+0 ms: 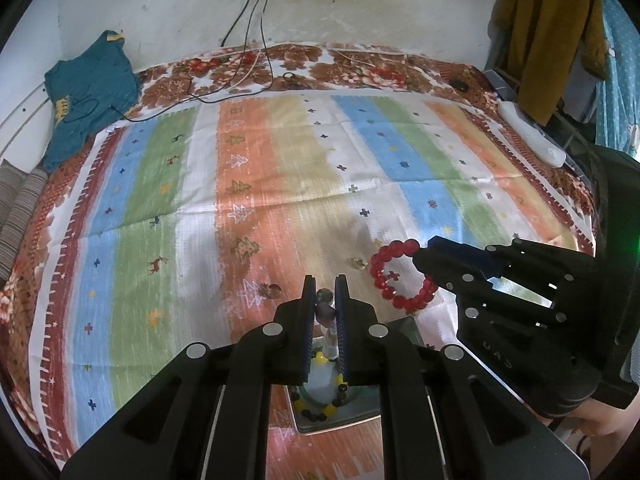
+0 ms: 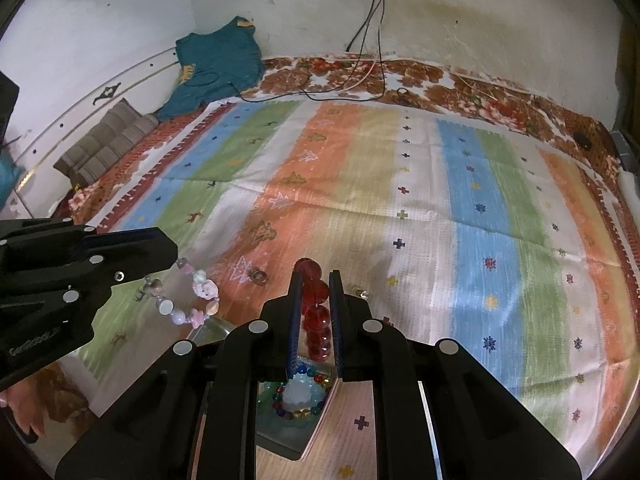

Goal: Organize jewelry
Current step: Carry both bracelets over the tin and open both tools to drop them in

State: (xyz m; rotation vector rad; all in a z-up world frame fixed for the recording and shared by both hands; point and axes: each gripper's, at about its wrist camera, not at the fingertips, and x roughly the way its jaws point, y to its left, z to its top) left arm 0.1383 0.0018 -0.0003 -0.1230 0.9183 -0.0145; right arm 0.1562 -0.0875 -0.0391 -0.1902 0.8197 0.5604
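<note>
My left gripper [image 1: 325, 286] is shut on a pastel bead bracelet [image 1: 325, 310], which hangs below it; in the right wrist view the bracelet [image 2: 188, 300] dangles from the left gripper [image 2: 174, 260]. My right gripper [image 2: 316, 280] is shut on a red bead bracelet [image 2: 316, 316]; in the left wrist view that bracelet [image 1: 394, 276] hangs as a ring from the right gripper [image 1: 420, 256]. Below both sits a mirrored tray [image 1: 360, 416] with a pale stand ringed by beaded bracelets [image 2: 298, 398].
Two small rings [image 1: 269, 291] [image 1: 357, 263] lie on the striped cloth [image 1: 280, 168] that covers the bed. Cables [image 1: 240, 76], a teal garment [image 1: 86, 96] and a white object [image 1: 532, 138] lie near the far edges.
</note>
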